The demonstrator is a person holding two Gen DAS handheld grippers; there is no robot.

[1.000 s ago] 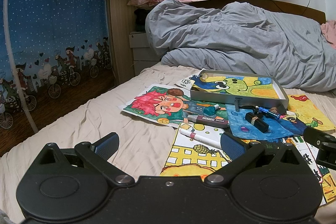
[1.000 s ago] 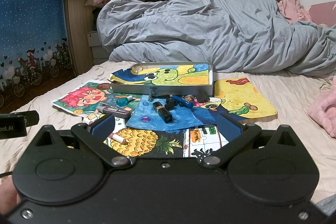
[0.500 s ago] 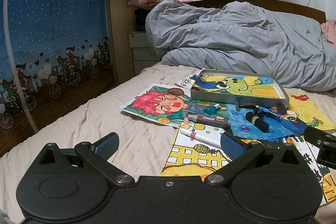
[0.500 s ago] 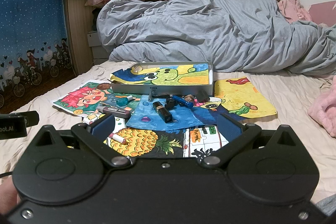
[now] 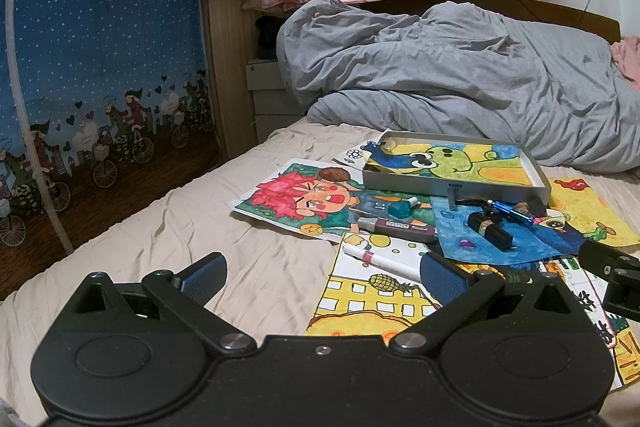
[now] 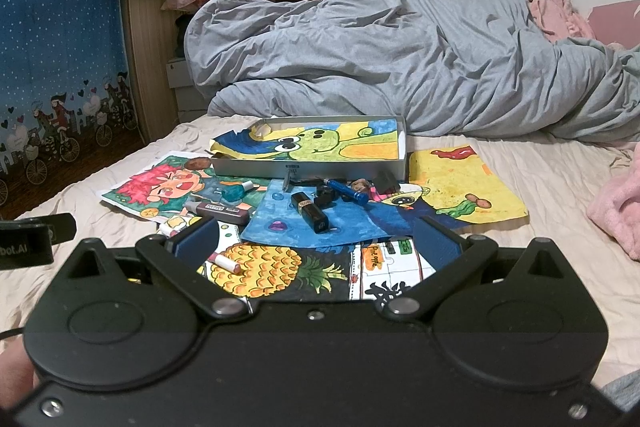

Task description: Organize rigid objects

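My left tongs (image 5: 322, 273) and right tongs (image 6: 316, 239) hung spread and empty above the drawings — lipstick (image 6: 310, 212) and perhaps a pen (image 6: 347, 189) lay before the tray (image 6: 308, 169).

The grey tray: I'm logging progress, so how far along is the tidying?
Barely begun. The grey tray holds only a frog drawing. Both tools, left and right, hang open and empty. The black lipstick, blue pen and marker lie outside.

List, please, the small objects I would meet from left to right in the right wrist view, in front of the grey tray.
Teal nail polish bottle → dark maroon marker → black lipstick tube → blue metal pen.
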